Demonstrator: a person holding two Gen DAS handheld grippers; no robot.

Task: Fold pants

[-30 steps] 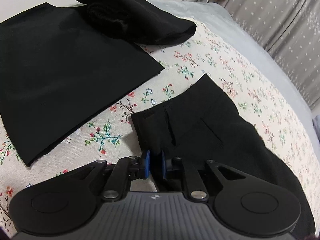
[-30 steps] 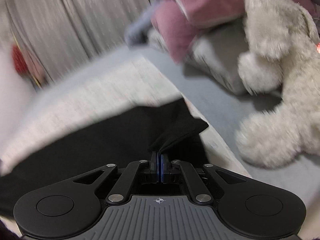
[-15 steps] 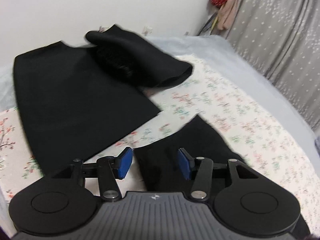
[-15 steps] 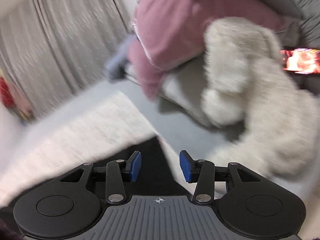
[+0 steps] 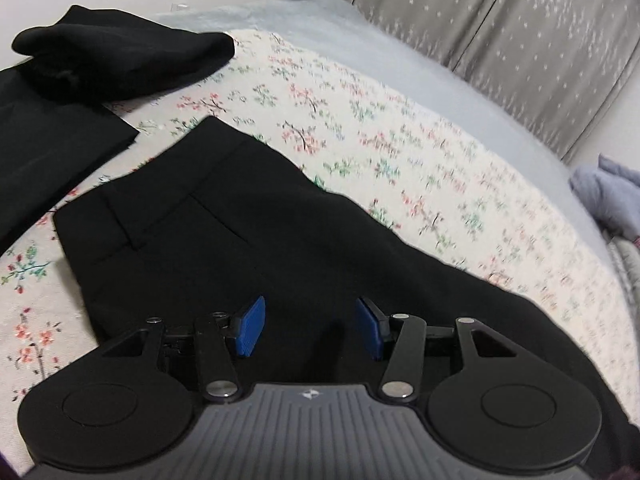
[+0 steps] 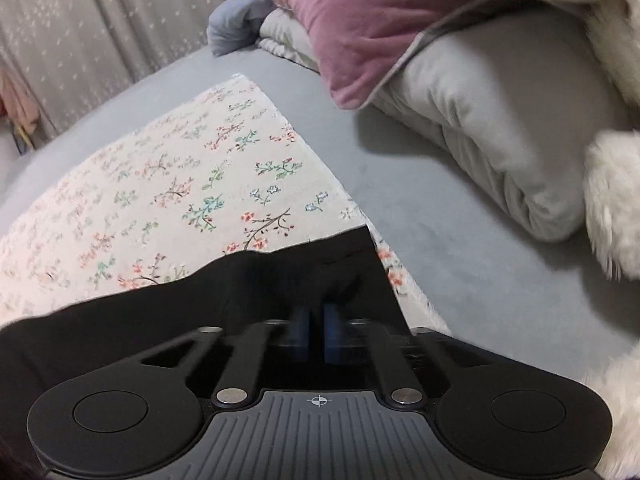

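Note:
Black pants (image 5: 280, 240) lie flat on a floral cloth (image 5: 400, 152), waistband and pocket slit toward the upper left. My left gripper (image 5: 310, 332) hovers over the middle of them, open, its blue pads wide apart with nothing pinched. In the right wrist view the pants' leg end (image 6: 240, 288) reaches the floral cloth's (image 6: 180, 184) right edge. My right gripper (image 6: 317, 334) is at that end with its jaws closing: the blue pads are almost together and the cloth puckers just ahead of them.
A flat black garment (image 5: 52, 148) and a rumpled black bundle (image 5: 120, 60) lie at the far left. Grey curtains (image 5: 520, 40) hang behind the bed. A pink pillow (image 6: 380, 20), a grey pillow (image 6: 500, 120) and a white plush toy (image 6: 612, 200) crowd the right.
Both grippers let go of the pants and opened, then slid along them. The left stays open over the middle; the right has closed again at the leg end.

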